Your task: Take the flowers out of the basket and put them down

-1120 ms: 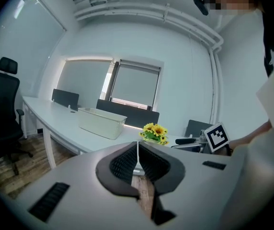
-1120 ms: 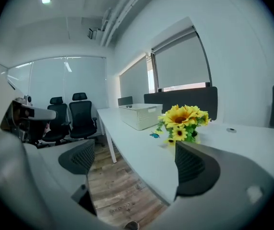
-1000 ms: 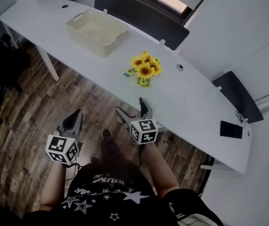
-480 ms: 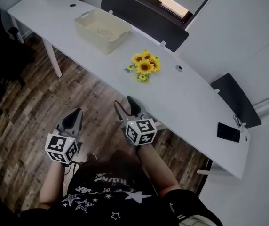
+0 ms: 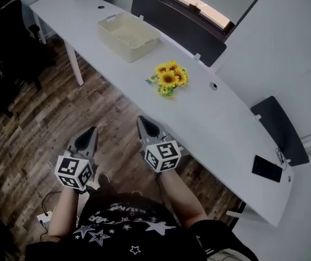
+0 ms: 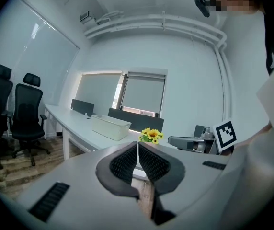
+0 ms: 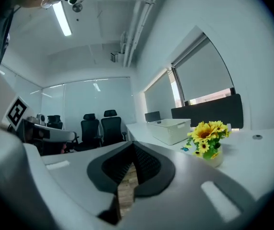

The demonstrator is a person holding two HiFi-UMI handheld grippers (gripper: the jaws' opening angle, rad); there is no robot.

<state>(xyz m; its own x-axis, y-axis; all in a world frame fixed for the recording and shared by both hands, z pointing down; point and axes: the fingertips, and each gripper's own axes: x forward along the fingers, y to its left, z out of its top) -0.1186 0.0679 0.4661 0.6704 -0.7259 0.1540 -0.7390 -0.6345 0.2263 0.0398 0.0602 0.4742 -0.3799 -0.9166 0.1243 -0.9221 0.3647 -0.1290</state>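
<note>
Yellow flowers (image 5: 169,79) stood on the white table (image 5: 221,124), already out of the basket (image 5: 114,41) and well apart from it. The basket sat empty further along to your left. In the right gripper view the bunch looked upright on a small pale base, blooms at the top.

Your left tongs (image 5: 90,134) and right tongs (image 5: 143,124) were both pressed together with nothing between them, and only floorboards showed past the pads. You held both low over the wooden floor, short of the table's near edge. The flowers lay ahead of the right tongs and a little to their right, so that hand was the nearer one.

Nothing stood between the tongs and the bunch but bare tabletop. The office chairs (image 5: 8,26) were off to the left, the dark screens (image 5: 177,26) ran behind the table, and a small black slab (image 5: 268,168) lay at its far right end. By my reading, the job was done.
</note>
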